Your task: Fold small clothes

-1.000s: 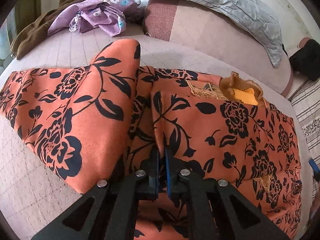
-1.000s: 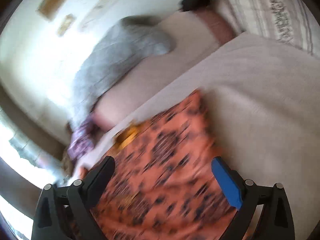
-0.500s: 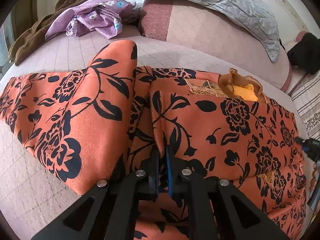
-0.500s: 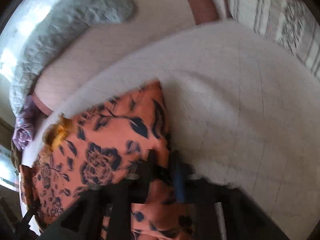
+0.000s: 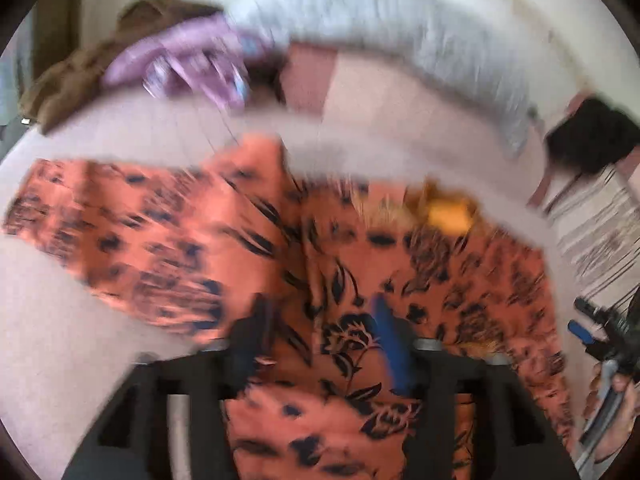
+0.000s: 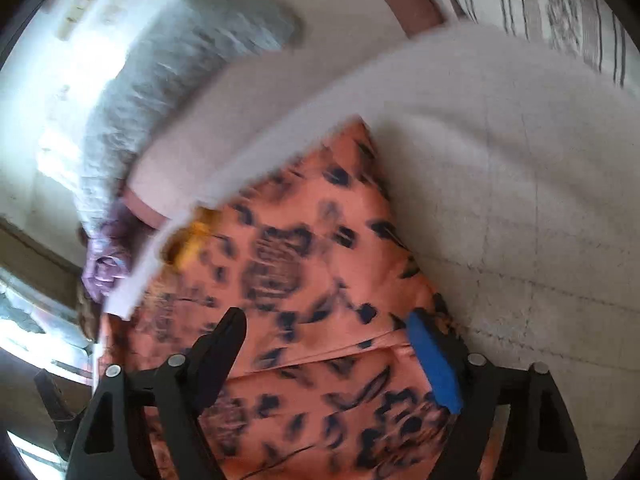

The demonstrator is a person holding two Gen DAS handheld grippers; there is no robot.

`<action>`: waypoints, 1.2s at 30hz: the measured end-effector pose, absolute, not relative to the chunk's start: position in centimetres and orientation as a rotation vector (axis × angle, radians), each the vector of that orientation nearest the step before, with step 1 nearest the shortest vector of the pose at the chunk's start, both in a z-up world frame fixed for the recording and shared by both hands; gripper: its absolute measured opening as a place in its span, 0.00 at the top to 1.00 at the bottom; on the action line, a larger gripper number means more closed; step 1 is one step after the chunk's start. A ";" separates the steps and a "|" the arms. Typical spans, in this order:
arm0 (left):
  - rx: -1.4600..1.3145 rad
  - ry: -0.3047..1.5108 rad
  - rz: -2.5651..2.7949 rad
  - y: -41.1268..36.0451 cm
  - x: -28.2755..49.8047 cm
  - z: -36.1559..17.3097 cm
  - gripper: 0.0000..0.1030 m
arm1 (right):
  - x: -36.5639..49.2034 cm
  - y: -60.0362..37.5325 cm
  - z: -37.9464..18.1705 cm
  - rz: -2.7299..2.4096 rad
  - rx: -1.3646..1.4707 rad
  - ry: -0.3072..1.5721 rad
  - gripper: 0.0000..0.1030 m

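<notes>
From the left wrist camera, the orange floral garment [image 5: 360, 272] lies spread on the pale bed cover [image 5: 52, 340], filling the frame from 9 o'clock to 4 o'clock, one panel already lying over towards 10 o'clock. The left gripper [image 5: 316, 332] stands with its fingers spread wide over the cloth at 6 o'clock and holds nothing. The picture is smeared, so contact with the fabric cannot be told. To fold well, each gripper should likely pinch only the top layer near an edge and carry it over level, so the seam stays straight. A purple garment [image 5: 188, 60] sits at 11 o'clock.

From the right wrist camera, the right gripper [image 6: 332, 344] is likewise wide apart and empty, astride the garment's near hem at 6 o'clock. The garment's edge against the cover runs towards 1 o'clock.
</notes>
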State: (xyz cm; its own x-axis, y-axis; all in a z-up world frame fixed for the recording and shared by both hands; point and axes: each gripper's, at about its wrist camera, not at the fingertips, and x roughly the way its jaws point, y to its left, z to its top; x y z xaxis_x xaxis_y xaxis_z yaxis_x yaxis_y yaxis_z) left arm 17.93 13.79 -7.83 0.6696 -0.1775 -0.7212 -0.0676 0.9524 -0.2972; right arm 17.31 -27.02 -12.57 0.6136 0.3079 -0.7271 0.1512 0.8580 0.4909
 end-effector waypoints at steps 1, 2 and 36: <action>-0.337 0.803 -0.046 15.1 16.9 -7.2 0.21 | 16.1 -26.2 -11.1 0.103 0.506 0.863 0.17; -0.384 0.756 -0.011 17.6 15.4 -6.5 0.21 | 15.2 -25.4 -10.2 0.110 0.476 0.826 0.17; -0.626 0.652 0.456 39.0 21.3 -5.5 0.96 | 7.3 -17.4 -15.9 0.197 0.207 0.869 0.04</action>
State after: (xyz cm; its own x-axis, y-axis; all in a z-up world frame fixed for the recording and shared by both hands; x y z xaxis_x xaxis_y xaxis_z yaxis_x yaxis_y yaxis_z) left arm 21.33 38.97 -5.54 0.7099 0.1947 -0.6769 -0.5689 0.7250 -0.3882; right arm 7.34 -17.40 -15.92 0.6299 0.2548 -0.7337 -0.0871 0.9619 0.2593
